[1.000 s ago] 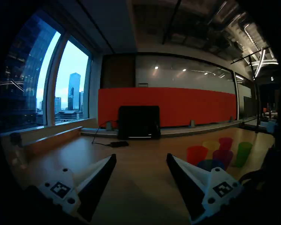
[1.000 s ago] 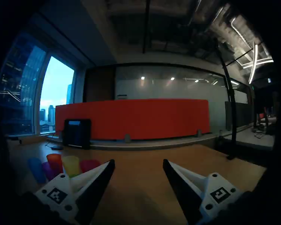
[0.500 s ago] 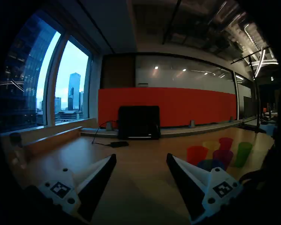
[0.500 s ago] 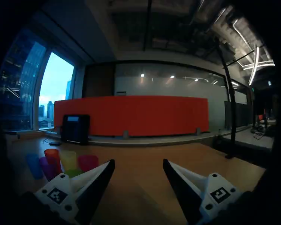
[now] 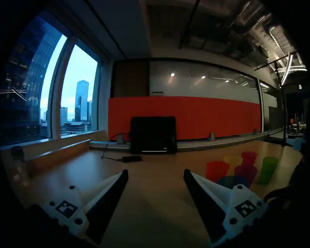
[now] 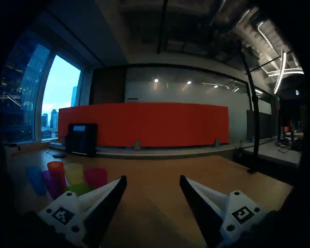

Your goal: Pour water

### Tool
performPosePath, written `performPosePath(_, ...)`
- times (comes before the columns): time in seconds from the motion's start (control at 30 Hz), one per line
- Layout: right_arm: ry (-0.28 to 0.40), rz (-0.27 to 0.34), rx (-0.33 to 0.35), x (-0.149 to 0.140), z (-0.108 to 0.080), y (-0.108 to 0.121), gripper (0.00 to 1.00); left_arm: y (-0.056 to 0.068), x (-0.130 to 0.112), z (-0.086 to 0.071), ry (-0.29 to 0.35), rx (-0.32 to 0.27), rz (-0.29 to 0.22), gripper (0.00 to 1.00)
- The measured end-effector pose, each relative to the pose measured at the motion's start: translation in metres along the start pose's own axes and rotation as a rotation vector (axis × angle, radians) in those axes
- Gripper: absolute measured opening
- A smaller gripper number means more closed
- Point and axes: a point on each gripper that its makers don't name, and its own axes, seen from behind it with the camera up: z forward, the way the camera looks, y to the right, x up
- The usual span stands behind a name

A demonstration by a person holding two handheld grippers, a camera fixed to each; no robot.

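both tongs open, cups standing on the worktop

i saw the left tongs [image 5: 155,171] spread wide and empty above the wooden worktop [image 5: 155,215]. the cluster of coloured cups [image 5: 245,172] stood ahead to their right. my right tongs [image 6: 152,177] gaped empty too, the cups [image 6: 75,173] just beyond their left finger.

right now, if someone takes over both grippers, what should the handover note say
Left gripper: open, empty, over the wooden table.
Right gripper: open, empty.
Coloured cups: clustered upright on the table, right of the left gripper and left of the right gripper, none gripped.
Done: no cup picked up.
Left: grasp a cup and pour; which one holds water cannot be told.
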Motion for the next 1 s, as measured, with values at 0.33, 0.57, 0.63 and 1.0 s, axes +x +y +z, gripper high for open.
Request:
performPosePath(0.33,-0.003,0.000,0.003,-0.0006,0.0010,-0.0011,0.99,0.0004,0.0000,-0.0002,0.000,0.000,0.000,1.00)
performPosePath(0.57,-0.002,0.001,0.003,-0.0018,0.0005,-0.0011,0.99,0.0007,0.0002,0.0001,0.000,0.000,0.000,1.00)
performPosePath(0.63,-0.002,0.001,0.003,-0.0019,0.0004,-0.0009,0.99,0.0006,0.0002,0.0001,0.000,0.000,0.000,1.00)
performPosePath(1.0,-0.002,0.001,0.003,-0.0011,0.0006,-0.0004,0.99,0.0004,0.0001,-0.0001,0.000,0.000,0.000,1.00)
